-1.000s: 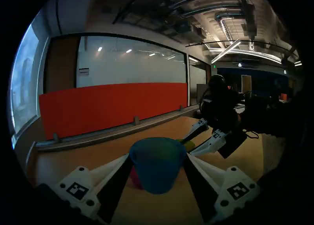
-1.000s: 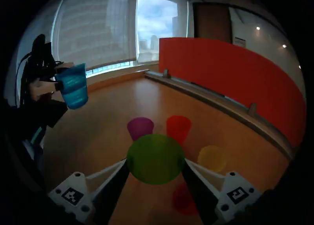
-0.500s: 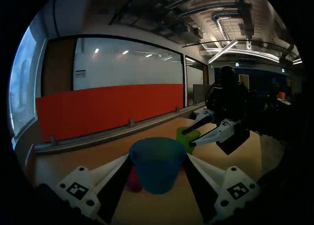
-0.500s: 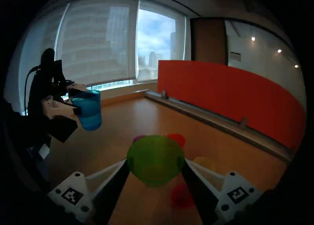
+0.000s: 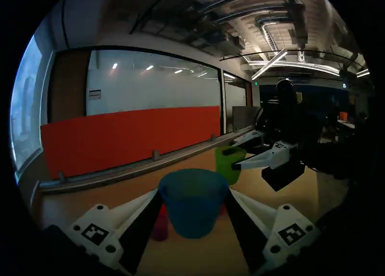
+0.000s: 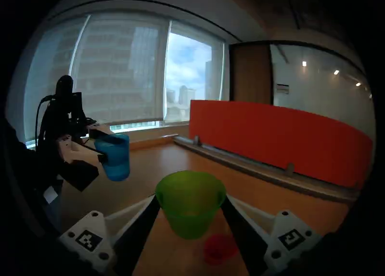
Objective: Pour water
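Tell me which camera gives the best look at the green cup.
The right gripper view: the green cup is large, centred and upright, held by the right gripper, with its open rim visible. The left gripper view shows it smaller, farther off and side-on.

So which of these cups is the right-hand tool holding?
The green cup, pinched by the right tool. The blue cup sits in the left tool, and the red cup rests on the table.

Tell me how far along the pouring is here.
Done: the left claw grips the blue cup, the right claw the green cup, both off the table. In hand: both cups upright, apart. Left: tilting one over the other; no pour has begun.
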A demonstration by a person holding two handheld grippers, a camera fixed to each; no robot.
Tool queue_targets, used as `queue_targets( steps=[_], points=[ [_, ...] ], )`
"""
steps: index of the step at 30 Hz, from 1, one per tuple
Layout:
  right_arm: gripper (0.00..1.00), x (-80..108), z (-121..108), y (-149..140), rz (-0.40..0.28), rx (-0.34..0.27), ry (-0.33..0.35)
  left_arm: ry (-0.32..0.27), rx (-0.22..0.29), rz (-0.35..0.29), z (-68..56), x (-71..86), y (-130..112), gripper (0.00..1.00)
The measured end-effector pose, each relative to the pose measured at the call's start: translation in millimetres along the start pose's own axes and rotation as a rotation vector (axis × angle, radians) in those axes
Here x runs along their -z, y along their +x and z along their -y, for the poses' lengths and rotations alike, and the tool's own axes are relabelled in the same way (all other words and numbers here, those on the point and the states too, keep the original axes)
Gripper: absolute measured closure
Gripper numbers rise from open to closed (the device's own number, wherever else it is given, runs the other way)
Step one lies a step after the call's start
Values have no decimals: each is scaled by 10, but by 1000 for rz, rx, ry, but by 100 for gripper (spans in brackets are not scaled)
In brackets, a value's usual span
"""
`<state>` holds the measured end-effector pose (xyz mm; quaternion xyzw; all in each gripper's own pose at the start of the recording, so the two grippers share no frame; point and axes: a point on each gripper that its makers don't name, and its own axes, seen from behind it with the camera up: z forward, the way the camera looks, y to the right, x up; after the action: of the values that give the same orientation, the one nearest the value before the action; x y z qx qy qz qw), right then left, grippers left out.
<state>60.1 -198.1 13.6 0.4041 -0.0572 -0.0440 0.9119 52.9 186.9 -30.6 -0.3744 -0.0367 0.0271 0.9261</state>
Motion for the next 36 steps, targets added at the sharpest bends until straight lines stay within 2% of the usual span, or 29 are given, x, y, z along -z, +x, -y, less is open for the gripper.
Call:
queue_targets(
  steps=[13, 27, 30, 36],
  points=[
    [8, 111, 33, 181, -69, 22, -3, -4, 9, -10, -55, -65, 43, 14],
    [9, 189, 91, 182, -80, 16, 30, -2, -1, -50, -37, -147, 243, 14],
    [9, 194, 114, 180, -83, 16, 34, -1, -11, -56, -23, -157, 291, 14],
    [9, 196, 186, 188, -94, 4, 53, 16, -69, -62, 21, -175, 391, 14]
  ],
)
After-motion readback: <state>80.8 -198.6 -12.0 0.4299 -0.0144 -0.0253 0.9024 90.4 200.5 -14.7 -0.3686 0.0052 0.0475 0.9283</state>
